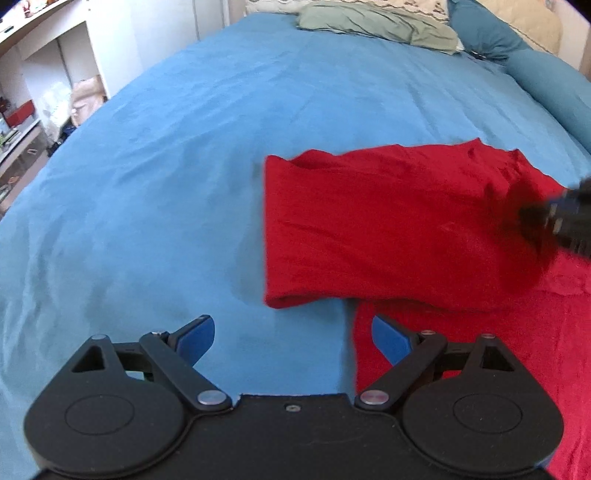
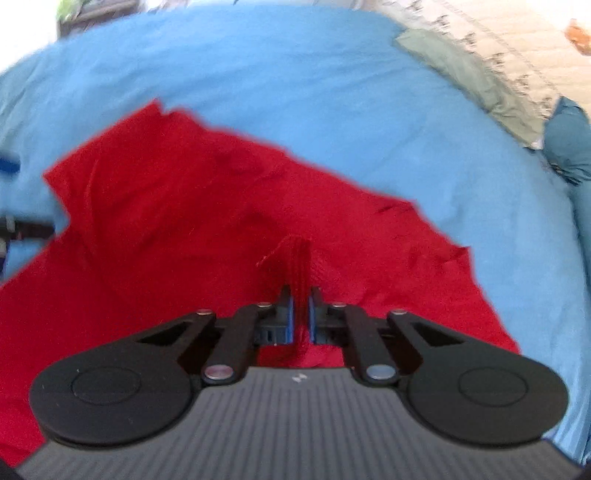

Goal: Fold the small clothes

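A red garment (image 1: 388,225) lies on the blue bedspread (image 1: 184,166), with a sleeve folded across toward the left. My left gripper (image 1: 293,334) is open and empty, low over the bedspread at the garment's left edge. My right gripper (image 2: 301,312) is shut on a bunched fold of the red garment (image 2: 184,206) and lifts it slightly. The right gripper also shows, blurred, at the right edge of the left wrist view (image 1: 565,218). The left gripper shows at the left edge of the right wrist view (image 2: 14,229).
Green and patterned pillows (image 1: 376,22) and a teal pillow (image 1: 491,33) lie at the head of the bed. White shelves (image 1: 44,74) with clutter stand beyond the bed's left side.
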Demonstrator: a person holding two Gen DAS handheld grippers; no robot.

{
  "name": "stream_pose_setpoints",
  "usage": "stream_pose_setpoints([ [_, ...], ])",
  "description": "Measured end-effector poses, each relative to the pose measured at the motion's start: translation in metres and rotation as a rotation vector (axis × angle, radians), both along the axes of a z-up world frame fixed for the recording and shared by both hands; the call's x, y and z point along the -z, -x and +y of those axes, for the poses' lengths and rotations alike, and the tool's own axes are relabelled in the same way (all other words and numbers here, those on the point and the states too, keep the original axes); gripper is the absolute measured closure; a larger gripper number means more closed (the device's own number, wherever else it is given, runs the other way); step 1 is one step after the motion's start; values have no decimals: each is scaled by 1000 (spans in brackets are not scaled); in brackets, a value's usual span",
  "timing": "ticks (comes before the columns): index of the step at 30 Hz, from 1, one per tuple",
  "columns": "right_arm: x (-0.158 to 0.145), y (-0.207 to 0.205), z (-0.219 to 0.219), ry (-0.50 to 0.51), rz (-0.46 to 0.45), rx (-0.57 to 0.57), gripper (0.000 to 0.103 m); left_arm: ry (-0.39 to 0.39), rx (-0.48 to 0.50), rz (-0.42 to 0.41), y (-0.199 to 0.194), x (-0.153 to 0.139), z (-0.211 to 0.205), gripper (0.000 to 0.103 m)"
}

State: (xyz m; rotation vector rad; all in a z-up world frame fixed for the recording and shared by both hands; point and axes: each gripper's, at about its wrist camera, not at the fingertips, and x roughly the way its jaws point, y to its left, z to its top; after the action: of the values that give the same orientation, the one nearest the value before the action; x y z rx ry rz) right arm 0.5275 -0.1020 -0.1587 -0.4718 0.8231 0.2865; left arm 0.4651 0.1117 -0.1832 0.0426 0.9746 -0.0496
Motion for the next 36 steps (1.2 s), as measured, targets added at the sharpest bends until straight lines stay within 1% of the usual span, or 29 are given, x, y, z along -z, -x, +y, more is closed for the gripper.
stream_pose_setpoints([
  [3, -33, 0, -25, -51, -77, 72, 82, 4, 24, -3, -1, -1, -9, 9],
  [6, -60, 0, -59, -123, -115, 158, 82, 29, 28, -1, -6, 1, -19, 9],
  [8, -71, 3, -82, -139, -147, 214, 82, 44, 18, 2, -9, 3, -25, 9],
  [10, -73, 8, -106, -151, -167, 273, 82, 32, 7, -3, -12, 6, -32, 9],
  [11, -73, 11, -122, -177, -169, 315, 82, 18, -2, -13, -14, 7, -37, 9],
  [14, -59, 20, -161, -229, -152, 432, 82, -8, -30, -32, -21, 12, -45, 9],
  [16, -40, 24, -186, -264, -125, 508, 82, -17, -47, -30, -27, 16, -46, 10],
  [19, -12, 25, -211, -334, -78, 578, 82, -37, -67, -36, -32, 23, -46, 10],
  [21, -3, 24, -222, -373, -70, 613, 82, -56, -76, -50, -33, 23, -45, 10],
  [23, -2, 28, -231, -414, -88, 636, 82, -72, -94, -60, -32, 24, -42, 10],
  [25, 3, 31, -235, -429, -93, 667, 82, -68, -130, -55, -30, 25, -35, 10],
  [27, 18, 33, -239, -445, -55, 694, 82, -49, -164, -44, -28, 26, -29, 9],
  [30, 37, 37, -240, -439, -4, 707, 81, -66, -184, -39, -22, 26, -30, 9],
  [31, 42, 40, -241, -438, 12, 716, 78, -69, -190, -33, -21, 26, -29, 9],
  [32, 45, 46, -241, -442, 15, 724, 69, -67, -197, -29, -20, 25, -28, 9],
  [33, 44, 49, -243, -447, 9, 730, 63, -69, -200, -25, -19, 24, -28, 9],
  [34, 43, 52, -245, -451, 2, 735, 46, -82, -195, -24, -17, 21, -29, 10],
  [35, 39, 56, -245, -449, -6, 744, 26, -106, -175, -35, -13, 16, -33, 12],
  [36, 34, 60, -243, -438, -23, 748, 18, -130, -148, -54, -10, 10, -38, 12],
])
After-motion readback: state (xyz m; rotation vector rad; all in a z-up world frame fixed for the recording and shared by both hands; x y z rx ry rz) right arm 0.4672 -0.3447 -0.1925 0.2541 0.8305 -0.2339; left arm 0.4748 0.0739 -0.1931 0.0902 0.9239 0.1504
